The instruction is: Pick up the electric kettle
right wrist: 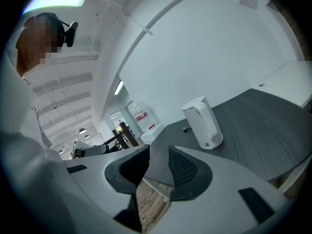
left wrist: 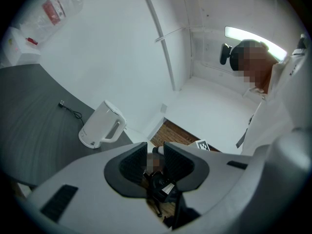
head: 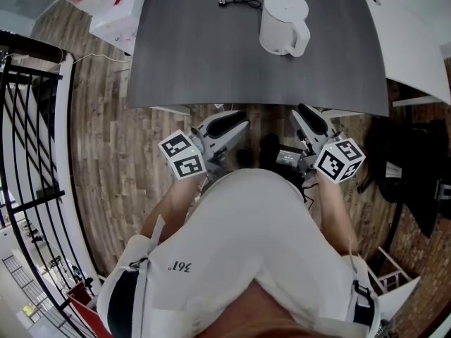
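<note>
The electric kettle (head: 284,22) stands upright on the grey table's (head: 197,55) far side, handle angled toward the right gripper (head: 312,120), likely the handier one. It and the left gripper (head: 225,123) (jaws slightly apart, empty) hover short of the near edge.

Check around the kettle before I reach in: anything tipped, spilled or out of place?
Nothing stands out. The kettle stands upright on the grey table, lid shut, no spill visible. A black cord lies loose on the table beside it. Left tongs and right tongs are open and empty.
</note>
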Motion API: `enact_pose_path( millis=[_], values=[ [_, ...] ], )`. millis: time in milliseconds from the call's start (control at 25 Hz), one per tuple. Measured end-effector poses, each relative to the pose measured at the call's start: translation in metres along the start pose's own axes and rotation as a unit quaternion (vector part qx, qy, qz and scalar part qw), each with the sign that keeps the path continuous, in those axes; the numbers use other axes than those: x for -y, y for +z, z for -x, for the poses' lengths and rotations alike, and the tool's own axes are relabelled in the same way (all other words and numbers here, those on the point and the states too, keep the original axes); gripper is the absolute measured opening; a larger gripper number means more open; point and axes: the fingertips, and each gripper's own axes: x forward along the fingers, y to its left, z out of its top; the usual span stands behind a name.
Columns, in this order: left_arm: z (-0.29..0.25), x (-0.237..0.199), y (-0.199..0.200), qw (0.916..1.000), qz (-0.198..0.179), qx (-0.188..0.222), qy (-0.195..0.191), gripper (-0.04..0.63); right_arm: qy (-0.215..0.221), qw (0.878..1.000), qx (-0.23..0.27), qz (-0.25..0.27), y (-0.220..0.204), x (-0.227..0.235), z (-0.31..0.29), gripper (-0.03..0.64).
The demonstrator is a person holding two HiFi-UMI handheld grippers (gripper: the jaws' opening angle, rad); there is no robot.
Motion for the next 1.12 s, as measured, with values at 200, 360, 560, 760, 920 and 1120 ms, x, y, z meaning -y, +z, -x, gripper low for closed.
enact_pose_path(
  millis=[200, 360, 560, 760, 920, 1120],
  values=[
    [-0.015, -0.008, 0.004, 0.9999, -0.002, 0.006, 0.013, 0.086, 0.007, 1.0, -0.007, 0.006, 0.011, 0.021, -0.008, 0.103],
    [-0.028, -0.015, 0.011, 0.9996, -0.003, 0.01, 0.024, 0.086, 0.021, 1.0, -0.015, 0.018, 0.025, 0.032, -0.018, 0.103],
    [-0.053, -0.024, 0.02, 0.9992, -0.006, 0.019, 0.034, 0.086, 0.032, 0.999, -0.028, 0.032, 0.044, 0.053, -0.026, 0.103],
    [-0.077, -0.021, 0.026, 0.999, -0.01, 0.021, 0.037, 0.086, 0.042, 0.998, -0.036, 0.037, 0.058, 0.068, -0.024, 0.103],
    [-0.09, -0.021, 0.028, 0.9985, -0.017, 0.025, 0.045, 0.086, 0.055, 0.997, -0.039, 0.042, 0.065, 0.076, -0.025, 0.103],
    [-0.097, -0.025, 0.022, 0.9978, -0.018, 0.028, 0.058, 0.086, 0.071, 0.995, -0.056, 0.053, 0.061, 0.082, -0.024, 0.103]
  ],
)
